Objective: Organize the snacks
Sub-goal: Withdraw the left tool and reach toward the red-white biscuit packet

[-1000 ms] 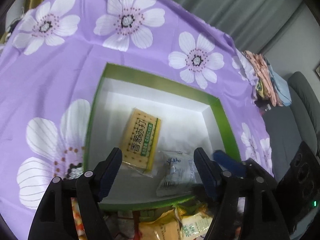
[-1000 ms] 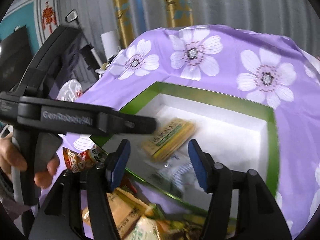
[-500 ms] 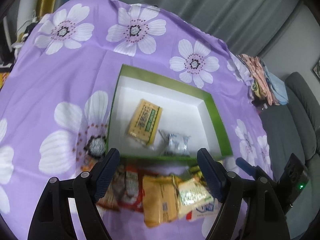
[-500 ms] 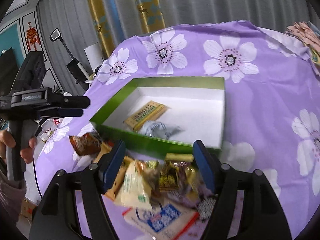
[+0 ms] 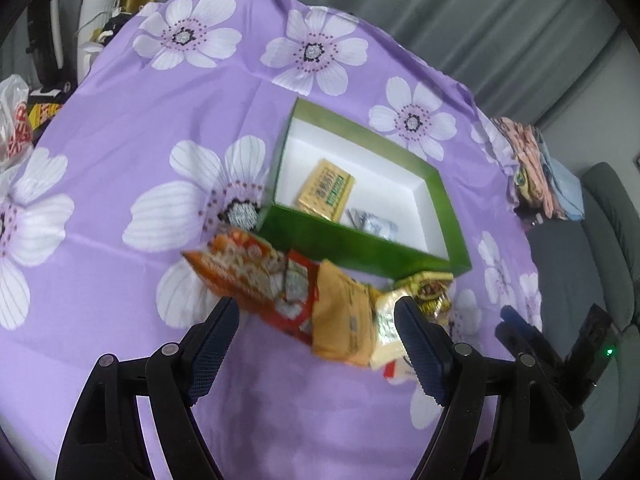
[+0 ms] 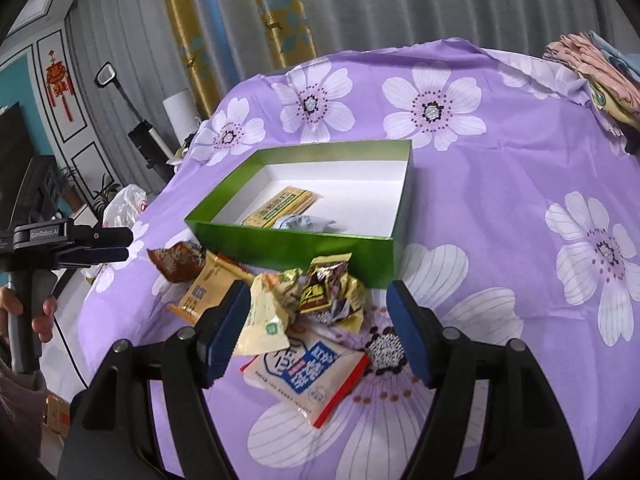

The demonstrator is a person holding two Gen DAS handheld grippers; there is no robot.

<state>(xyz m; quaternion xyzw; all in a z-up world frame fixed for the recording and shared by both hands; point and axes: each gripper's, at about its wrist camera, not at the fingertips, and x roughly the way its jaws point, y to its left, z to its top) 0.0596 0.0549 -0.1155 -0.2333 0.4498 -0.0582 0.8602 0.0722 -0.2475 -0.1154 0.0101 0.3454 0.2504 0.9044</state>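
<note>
Purple cloth printed with white flowers (image 6: 520, 152) is spread over the table, and grey curtains with gold-patterned strips are seen behind it. At about 12 o'clock in the right wrist view a green box (image 6: 296, 246) with a white inside is set open on the cloth; a yellow cracker packet (image 6: 280, 208) and a silvery sachet (image 6: 306, 224) are already lying in it. Against the near wall of the box, at 12 o'clock from the right gripper (image 6: 318, 330), the loose snacks are heaped: a dark crumpled wrapper (image 6: 328, 284), a cream packet (image 6: 264, 320), an orange packet (image 6: 208, 284), a brown one (image 6: 176, 260) and a flat white pouch with blue and red print (image 6: 308, 376). The right gripper is held wide apart over this heap and nothing is clamped. The left gripper (image 5: 316, 344) is likewise spread and empty above the red-orange bag (image 5: 256, 276) at its 12 o'clock.

All packets are judged light, soft and slippery, with crackers inside likely to crush; a hold across a sealed edge or the flat middle is advised, with gentle pressure. The crumpled wrapper may spring out of the pads.

On the left tool, seen at 9 o'clock, "GenRobot.AI" is read. Chinese characters are printed on the cracker packet and the white pouch, but they are too small to be made out
</note>
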